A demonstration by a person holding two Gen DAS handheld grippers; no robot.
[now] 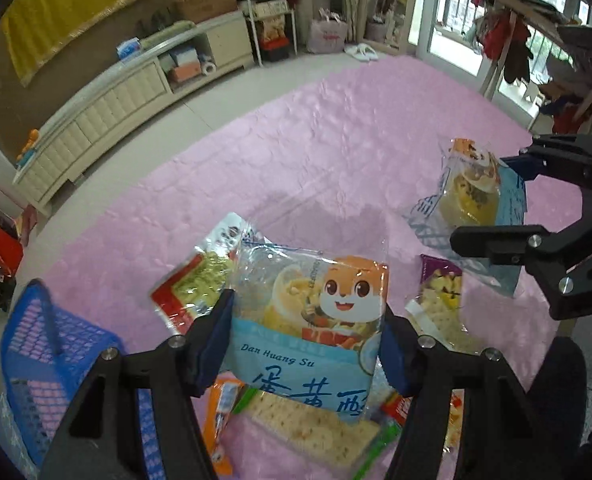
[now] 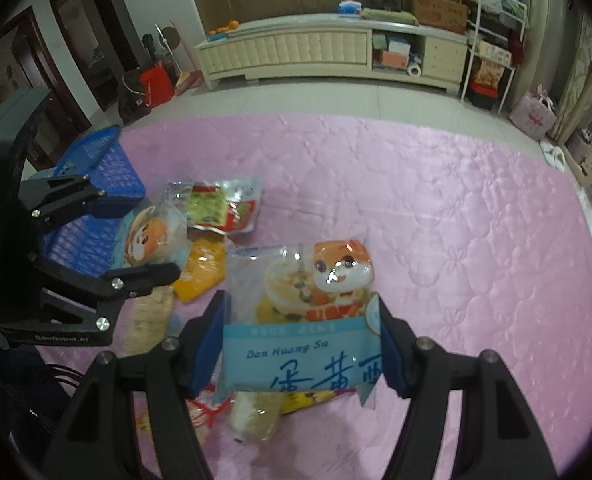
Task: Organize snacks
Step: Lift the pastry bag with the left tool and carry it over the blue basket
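My left gripper (image 1: pixel 307 304) is shut on a blue egg-yolk pastry packet (image 1: pixel 335 292) with an orange squirrel on it, lifted above a heap of snacks. In the right wrist view that gripper (image 2: pixel 156 236) hangs with its packet (image 2: pixel 146 240) in front of the blue basket (image 2: pixel 104 160). My right gripper (image 2: pixel 299 302) is shut on a second packet of the same kind (image 2: pixel 319 276), also held off the pink quilt (image 2: pixel 415 200). From the left wrist view the right gripper (image 1: pixel 481 200) and its packet (image 1: pixel 471 184) are at the right.
The blue mesh basket (image 1: pixel 36 340) stands at the left edge of the pink quilt (image 1: pixel 335 140). Loose snacks lie below: a red and green packet (image 1: pixel 192 284), a purple cracker packet (image 1: pixel 439 300), an orange packet (image 1: pixel 220 412), a cracker pack (image 1: pixel 307 428). A cream cabinet (image 2: pixel 288 52) lines the far wall.
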